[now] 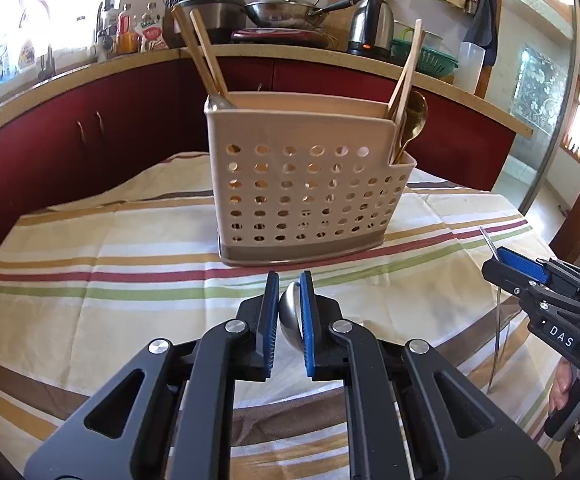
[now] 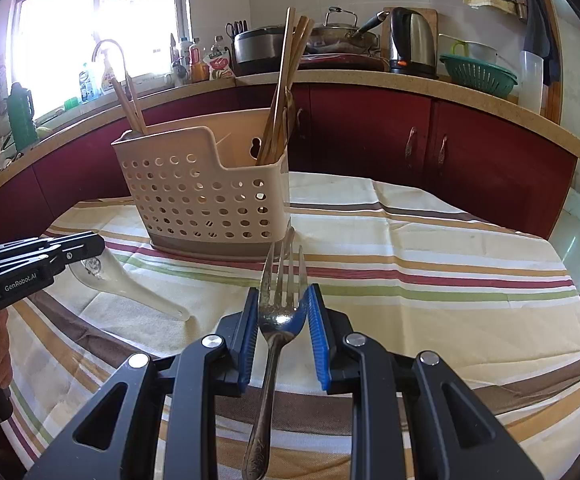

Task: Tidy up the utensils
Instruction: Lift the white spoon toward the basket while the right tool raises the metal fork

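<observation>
2 grippers are each carrying a utensil: the left gripper (image 1: 289, 312) is clamping a steel spoon (image 1: 290, 314), the right gripper (image 2: 283, 322) is pinching a fork (image 2: 275, 312), tines pointing ahead at the caddy (image 2: 205, 196), which is standing on the surface (image 2: 430, 264), nearer the left.

Black hand-held gripper (image 1: 290, 292), blue ribbed pads (image 1: 271, 320), silver screws.

Left gripper (image 1: 289, 308) clamps a steel spoon (image 1: 290, 314), bowl between the blue pads, over the striped cloth (image 1: 129, 264) on the worktop. Perforated beige caddy (image 1: 306, 184) stands just ahead, mid-worktop, wooden chopsticks (image 1: 201, 52) in its left end, gold spoon (image 1: 414, 118) in its right. Right gripper (image 1: 502, 258) at right edge grips thin metal.
</observation>
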A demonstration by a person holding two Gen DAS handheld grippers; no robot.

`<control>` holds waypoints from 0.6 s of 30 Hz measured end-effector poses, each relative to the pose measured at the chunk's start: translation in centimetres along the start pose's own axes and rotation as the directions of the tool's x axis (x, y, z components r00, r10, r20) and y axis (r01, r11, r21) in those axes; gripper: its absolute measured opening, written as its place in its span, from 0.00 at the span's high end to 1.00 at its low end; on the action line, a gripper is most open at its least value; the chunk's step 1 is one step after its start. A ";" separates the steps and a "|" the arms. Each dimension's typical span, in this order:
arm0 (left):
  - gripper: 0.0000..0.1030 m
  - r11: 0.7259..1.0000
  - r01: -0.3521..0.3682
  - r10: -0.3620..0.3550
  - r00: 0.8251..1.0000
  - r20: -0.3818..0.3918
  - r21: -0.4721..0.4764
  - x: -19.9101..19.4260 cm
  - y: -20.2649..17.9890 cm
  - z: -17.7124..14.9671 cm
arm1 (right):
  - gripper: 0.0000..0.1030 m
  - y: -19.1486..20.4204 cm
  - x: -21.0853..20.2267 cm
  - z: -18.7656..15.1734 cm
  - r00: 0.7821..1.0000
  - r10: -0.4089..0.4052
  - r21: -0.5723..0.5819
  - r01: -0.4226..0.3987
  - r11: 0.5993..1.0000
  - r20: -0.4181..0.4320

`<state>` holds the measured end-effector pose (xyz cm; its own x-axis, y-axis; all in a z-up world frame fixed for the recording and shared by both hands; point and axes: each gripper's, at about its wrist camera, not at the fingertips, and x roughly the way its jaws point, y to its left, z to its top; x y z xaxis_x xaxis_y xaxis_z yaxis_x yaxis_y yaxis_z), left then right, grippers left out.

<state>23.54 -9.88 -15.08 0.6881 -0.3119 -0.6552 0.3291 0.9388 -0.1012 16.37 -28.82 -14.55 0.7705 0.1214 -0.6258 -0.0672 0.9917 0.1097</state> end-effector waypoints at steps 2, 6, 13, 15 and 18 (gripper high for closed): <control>0.89 1.000 0.005 -0.005 1.000 -0.010 -0.010 0.2 0.2 -0.1 | 0.76 -0.1 0.0 0.0 1.000 -0.001 0.001 0.001 1.000 0.000; 0.90 1.000 0.003 -0.004 1.000 -0.012 -0.015 0.5 0.4 -0.4 | 0.76 -0.1 0.0 0.0 1.000 -0.002 -0.001 0.002 1.000 0.001; 0.90 1.000 0.005 -0.004 1.000 0.025 -0.005 -0.5 0.4 0.0 | 0.76 -0.1 -0.2 0.2 1.000 -0.002 0.001 0.002 1.000 0.016; 0.90 1.000 0.003 -0.003 0.999 0.036 -0.003 -0.9 0.4 0.2 | 0.76 0.0 -0.4 0.3 1.000 -0.002 0.001 0.002 1.000 0.022; 0.90 1.000 -0.001 0.001 0.998 0.055 0.007 -1.8 0.3 0.6 | 0.76 0.1 -0.6 0.5 1.000 0.000 0.001 0.000 1.000 0.031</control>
<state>22.82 -9.19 -13.47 0.7228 -0.3189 -0.6131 0.3328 0.9381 -0.0956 16.23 -28.80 -13.77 0.7895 0.1197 -0.6019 -0.0666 0.9917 0.1099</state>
